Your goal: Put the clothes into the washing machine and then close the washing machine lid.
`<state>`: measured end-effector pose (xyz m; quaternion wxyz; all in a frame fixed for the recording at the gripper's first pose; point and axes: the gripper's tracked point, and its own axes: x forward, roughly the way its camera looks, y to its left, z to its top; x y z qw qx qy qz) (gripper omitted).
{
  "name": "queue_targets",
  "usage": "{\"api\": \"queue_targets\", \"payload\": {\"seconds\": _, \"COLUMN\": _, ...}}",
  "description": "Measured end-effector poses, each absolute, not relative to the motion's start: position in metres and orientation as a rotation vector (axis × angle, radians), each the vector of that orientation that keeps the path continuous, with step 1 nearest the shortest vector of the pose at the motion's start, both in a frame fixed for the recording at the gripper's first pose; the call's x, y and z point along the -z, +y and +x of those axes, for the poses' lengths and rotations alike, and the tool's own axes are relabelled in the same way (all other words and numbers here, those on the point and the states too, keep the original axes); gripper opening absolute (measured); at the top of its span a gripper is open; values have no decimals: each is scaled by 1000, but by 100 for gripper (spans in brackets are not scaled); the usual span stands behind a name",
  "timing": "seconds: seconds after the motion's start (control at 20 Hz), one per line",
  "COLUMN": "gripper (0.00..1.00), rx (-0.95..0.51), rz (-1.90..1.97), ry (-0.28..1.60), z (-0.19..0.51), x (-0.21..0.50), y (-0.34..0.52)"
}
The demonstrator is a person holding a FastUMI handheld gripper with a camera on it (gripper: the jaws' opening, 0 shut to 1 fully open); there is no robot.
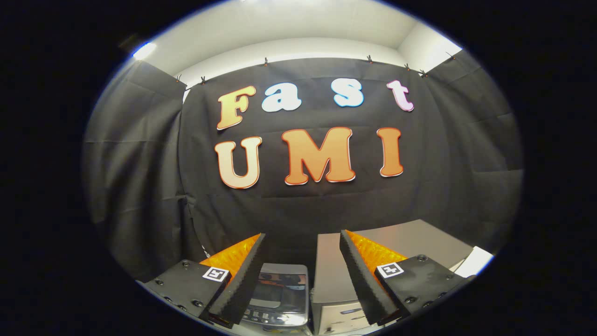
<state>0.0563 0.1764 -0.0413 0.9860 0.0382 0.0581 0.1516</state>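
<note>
Here my gripper [302, 242] was released, fingers spread, gripping nothing. Below and between them sat the washing machine [280, 294], its lid [281, 284] down; a grey box [336, 280] stood just right of it.

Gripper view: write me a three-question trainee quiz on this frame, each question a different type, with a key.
1. True or false: the hand-held gripper is shut on a piece of clothing.
2. Multiple choice: what lies between and just beyond the fingers? A) a folded towel B) a small washing machine with a shiny lid C) a laundry basket
3. Fill in: beside the washing machine, behind the right finger, stands a pale grey ___.

Key: 1 false, the fingers are spread apart with nothing between them; 2 B; 3 box, possibly a cabinet, its exact kind is unclear.
</note>
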Motion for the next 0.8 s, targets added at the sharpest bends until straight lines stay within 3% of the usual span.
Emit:
{"api": "queue_targets", "payload": {"seconds": 0.4, "gripper": 100, "rx": -230, "rz": 37, "ry": 56, "z": -14, "x": 17, "y": 71}}
{"api": "queue_targets", "payload": {"seconds": 0.8, "gripper": 100, "rx": -223, "rz": 48, "ry": 49, "z": -36, "x": 19, "y": 19}}
